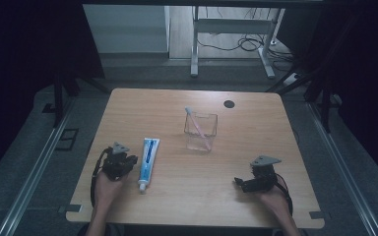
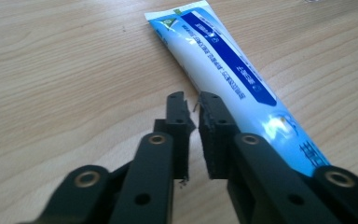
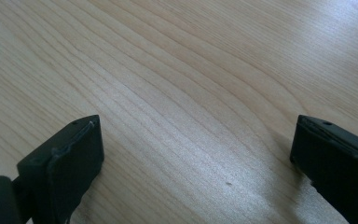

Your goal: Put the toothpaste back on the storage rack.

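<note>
Left gripper (image 2: 196, 114) sits near the table's (image 1: 256, 206) front-left edge with jaws nearly clenched on nothing, a thin slit between the pads, just left of the toothpaste tube (image 1: 147, 162) lying flat, cap toward the person. Right gripper (image 1: 246, 184) near the front-right edge, jaws spread wide over bare wood. Farther back at mid-table stands a clear cup (image 1: 200, 132) with a toothbrush (image 1: 197, 123) in it, well apart from both, open wood between.

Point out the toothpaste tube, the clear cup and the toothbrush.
toothpaste tube (image 1: 147, 160): high view, middle of its body.
clear cup (image 1: 211, 129): high view, right wall.
toothbrush (image 1: 189, 111): high view, tip above the cup's rim.
</note>
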A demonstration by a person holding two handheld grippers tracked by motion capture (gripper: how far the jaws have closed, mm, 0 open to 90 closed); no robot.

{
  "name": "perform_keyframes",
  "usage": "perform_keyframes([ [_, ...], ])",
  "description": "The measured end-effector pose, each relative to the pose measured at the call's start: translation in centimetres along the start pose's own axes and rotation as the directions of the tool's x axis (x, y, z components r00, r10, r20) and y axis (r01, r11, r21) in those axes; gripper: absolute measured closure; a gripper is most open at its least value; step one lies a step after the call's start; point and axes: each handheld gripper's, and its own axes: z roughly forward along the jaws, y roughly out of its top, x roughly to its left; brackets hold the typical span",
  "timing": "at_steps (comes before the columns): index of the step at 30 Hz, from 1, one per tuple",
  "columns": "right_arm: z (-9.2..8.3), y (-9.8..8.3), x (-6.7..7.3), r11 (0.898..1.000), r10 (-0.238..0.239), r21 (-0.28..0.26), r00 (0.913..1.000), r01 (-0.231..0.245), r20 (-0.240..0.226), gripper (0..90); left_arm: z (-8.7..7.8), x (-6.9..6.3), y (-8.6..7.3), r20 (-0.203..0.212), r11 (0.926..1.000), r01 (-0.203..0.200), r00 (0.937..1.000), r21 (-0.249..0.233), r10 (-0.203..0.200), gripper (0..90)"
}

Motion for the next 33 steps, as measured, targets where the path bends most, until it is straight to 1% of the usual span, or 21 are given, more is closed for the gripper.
perform_keyframes([
  [2, 0.0, 0.0, 0.0, 1.0, 0.001, -0.001, 1.0, -0.001, 0.001, 3.0, 0.4, 0.2, 0.3, -0.001, 1.0, 0.004, 1.0, 0.002, -0.004, 89.0],
  [6, 0.0, 0.0, 0.0, 1.0, 0.004, -0.001, 1.0, -0.004, 0.003, 3.3, 1.2, 0.7, 0.9, 0.001, 0.9997, 0.016, 0.9999, 0.016, -0.016, 89.7],
  [9, 0.0, 0.0, 0.0, 1.0, 0.004, -0.001, 1.0, -0.004, 0.002, 3.3, 1.8, 0.9, 1.3, 0.017, 0.9993, 0.029, 0.9994, 0.023, -0.029, 89.7],
  [13, 0.0, 0.0, 0.0, 1.0, 0.004, 0.0, 1.0, -0.004, 0.002, 3.3, 2.6, 0.9, 1.8, 0.031, 0.9987, 0.032, 0.999, 0.04, -0.033, 89.7],
  [14, 0.0, 0.0, 0.0, 1.0, 0.004, -0.001, 1.0, -0.004, 0.002, 3.3, 2.6, 0.9, 1.8, 0.031, 0.9987, 0.032, 0.999, 0.04, -0.033, 89.7],
  [15, 0.0, 0.0, 0.0, 1.0, 0.004, -0.001, 1.0, -0.004, 0.002, 3.3, 3.0, 0.8, 2.1, 0.041, 0.9983, 0.031, 0.9986, 0.05, -0.033, 89.7],
  [16, 0.0, 0.0, 0.0, 1.0, 0.004, -0.001, 1.0, -0.004, 0.002, 3.3, 3.0, 0.8, 2.1, 0.041, 0.9983, 0.031, 0.9986, 0.05, -0.033, 89.7],
  [17, 0.0, 0.0, 0.0, 1.0, 0.004, -0.001, 1.0, -0.004, 0.002, 3.3, 3.4, 0.7, 2.3, 0.052, 0.9976, 0.034, 0.998, 0.06, -0.037, 89.7],
  [19, 0.0, 0.0, 0.0, 1.0, 0.004, -0.001, 1.0, -0.004, 0.002, 3.3, 3.6, 0.7, 2.5, 0.059, 0.9973, 0.037, 0.9974, 0.064, -0.041, 89.7],
  [20, 0.0, 0.0, 0.0, 1.0, 0.004, -0.001, 1.0, -0.004, 0.002, 3.3, 3.6, 0.7, 2.6, 0.066, 0.9967, 0.046, 0.9965, 0.067, -0.05, 89.7],
  [24, 0.0, 0.0, 0.0, 1.0, 0.004, -0.001, 1.0, -0.004, 0.002, 3.3, 3.9, 0.4, 3.0, 0.077, 0.9968, 0.039, 0.9961, 0.07, -0.044, 89.7],
  [28, 0.0, 0.0, 0.0, 1.0, 0.004, 0.0, 1.0, -0.004, 0.002, 3.3, 4.2, -0.3, 3.5, 0.108, 0.9966, 0.022, 0.9937, 0.079, -0.03, 89.7],
  [30, 0.0, 0.0, 0.0, 1.0, 0.004, 0.0, 1.0, -0.004, 0.002, 3.3, 4.2, -0.4, 3.6, 0.113, 0.9963, 0.021, 0.9931, 0.083, -0.03, 89.7],
  [31, 0.0, 0.0, 0.0, 1.0, 0.004, -0.001, 1.0, -0.004, 0.002, 3.3, 4.4, -0.7, 3.8, 0.128, 0.9956, 0.007, 0.9916, 0.093, -0.019, 89.7],
  [33, 0.0, 0.0, 0.0, 1.0, 0.004, -0.001, 1.0, -0.004, 0.002, 3.3, 4.5, -1.0, 3.9, 0.137, 0.9949, -0.002, 0.9905, 0.101, -0.012, 89.7],
])
